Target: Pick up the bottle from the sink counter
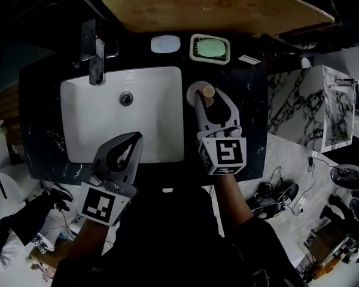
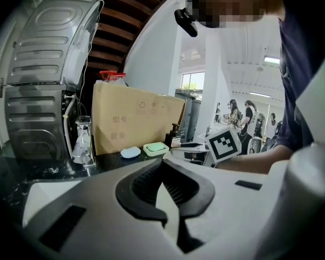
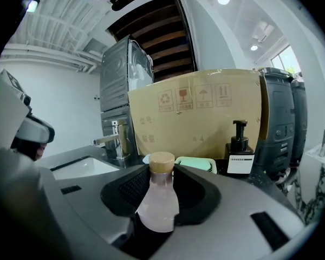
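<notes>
Right claw is part closed round the bottle; pads appear to bear on its body; bottle upright, long axis vertical, cap above the pads; it stands on the dark desk, just right of the sink. The lift should run straight up. Left claw closed, empty, over the sink front; the farther of the two. Behind: soap dish, dispenser, box.
</notes>
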`<action>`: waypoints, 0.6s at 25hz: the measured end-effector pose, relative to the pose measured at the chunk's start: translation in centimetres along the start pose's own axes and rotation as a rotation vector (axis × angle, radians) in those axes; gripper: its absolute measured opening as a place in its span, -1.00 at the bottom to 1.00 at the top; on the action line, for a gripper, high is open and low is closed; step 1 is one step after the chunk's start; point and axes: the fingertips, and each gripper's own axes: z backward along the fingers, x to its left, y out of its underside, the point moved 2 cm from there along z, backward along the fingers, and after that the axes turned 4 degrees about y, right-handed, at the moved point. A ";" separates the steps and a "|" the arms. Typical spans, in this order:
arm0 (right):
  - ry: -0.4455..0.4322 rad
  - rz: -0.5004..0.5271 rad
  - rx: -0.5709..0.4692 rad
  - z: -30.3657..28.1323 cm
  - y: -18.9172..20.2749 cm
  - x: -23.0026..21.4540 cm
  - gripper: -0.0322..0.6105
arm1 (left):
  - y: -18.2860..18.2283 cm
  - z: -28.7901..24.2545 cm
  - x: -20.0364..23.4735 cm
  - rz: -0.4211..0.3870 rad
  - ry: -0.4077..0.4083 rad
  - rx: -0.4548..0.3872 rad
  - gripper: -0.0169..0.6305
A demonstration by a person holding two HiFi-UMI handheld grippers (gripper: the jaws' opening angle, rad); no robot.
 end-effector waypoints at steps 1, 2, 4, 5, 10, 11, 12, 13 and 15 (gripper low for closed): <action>-0.001 -0.001 -0.002 0.2 -0.2 0.0 -0.45 | -0.2 0.1 -0.1 -0.001 0.000 -0.004 -0.92; -0.002 -0.002 -0.007 0.3 -0.5 0.0 -0.45 | -0.4 0.1 -0.1 -0.004 -0.001 -0.009 -0.92; -0.005 -0.003 -0.018 0.7 -1.2 0.1 -0.45 | -0.9 0.3 -0.2 -0.011 -0.001 -0.021 -0.92; -0.006 -0.005 -0.023 1.0 -1.6 0.1 -0.45 | -1.1 0.5 -0.3 -0.015 0.000 -0.024 -0.92; -0.007 -0.009 -0.061 2.6 -4.3 0.2 -0.45 | -2.6 1.4 -0.6 -0.035 -0.002 -0.059 -0.92; -0.008 -0.008 -0.071 2.9 -4.9 0.3 -0.45 | -2.9 1.5 -0.6 -0.037 -0.008 -0.071 -0.92; -0.009 -0.006 -0.080 3.2 -5.5 0.3 -0.45 | -3.2 1.7 -0.5 -0.040 -0.011 -0.079 -0.92; -0.011 -0.004 -0.088 3.5 -6.1 0.5 -0.45 | -3.5 1.9 -0.6 -0.045 -0.012 -0.085 -0.92; -0.015 0.004 -0.104 4.2 -7.2 0.7 -0.45 | -4.2 2.2 -0.7 -0.054 -0.013 -0.100 -0.92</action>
